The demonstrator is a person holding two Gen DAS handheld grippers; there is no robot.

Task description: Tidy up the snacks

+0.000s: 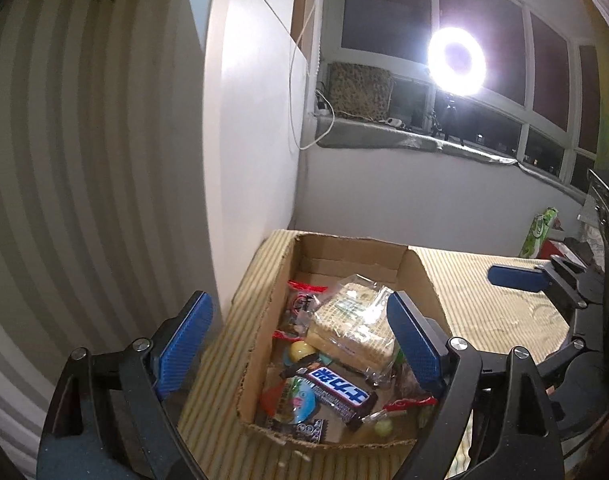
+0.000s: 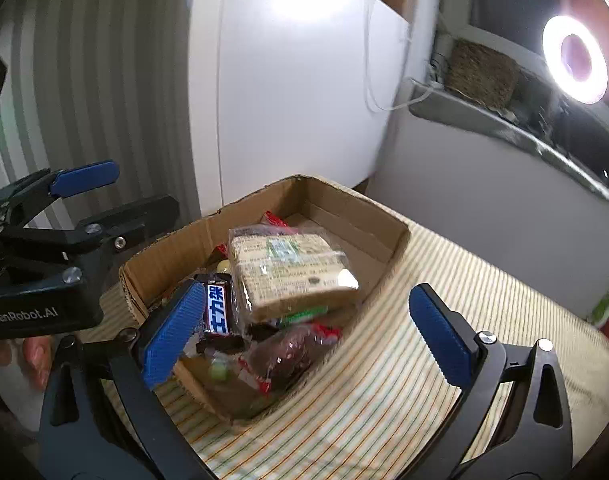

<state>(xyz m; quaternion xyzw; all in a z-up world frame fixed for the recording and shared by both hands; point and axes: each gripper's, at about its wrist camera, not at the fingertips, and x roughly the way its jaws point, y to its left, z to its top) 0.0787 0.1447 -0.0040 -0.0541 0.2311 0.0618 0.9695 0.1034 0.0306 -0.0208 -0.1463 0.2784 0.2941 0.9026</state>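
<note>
- On my left wrist view, the left gripper (image 1: pixel 300 344) hangs over the near end of the cardboard box (image 1: pixel 420 276) with its fingers (image 1: pixel 186 344) spread wide and nothing between them.
- The box sits on the striped cloth (image 1: pixel 484 308) covering the counter and holds the snacks: a clear-wrapped wafer pack (image 1: pixel 352 328) on top, a chocolate bar (image 1: pixel 340 390) lying nearer me, with small candies around it.
- Far right I see one blue pad of the right gripper (image 1: pixel 516 278).
- On my right wrist view, the right gripper (image 2: pixel 308 336) has its fingers (image 2: pixel 440 336) wide apart and empty, the left one over the box's (image 2: pixel 356 208) near corner, the right one over the cloth (image 2: pixel 384 380).
- The wafer pack (image 2: pixel 288 272) lies atop the pile, the chocolate bar (image 2: pixel 218 308) beside it.
- The left gripper (image 2: pixel 84 178) shows at the left edge.
</note>
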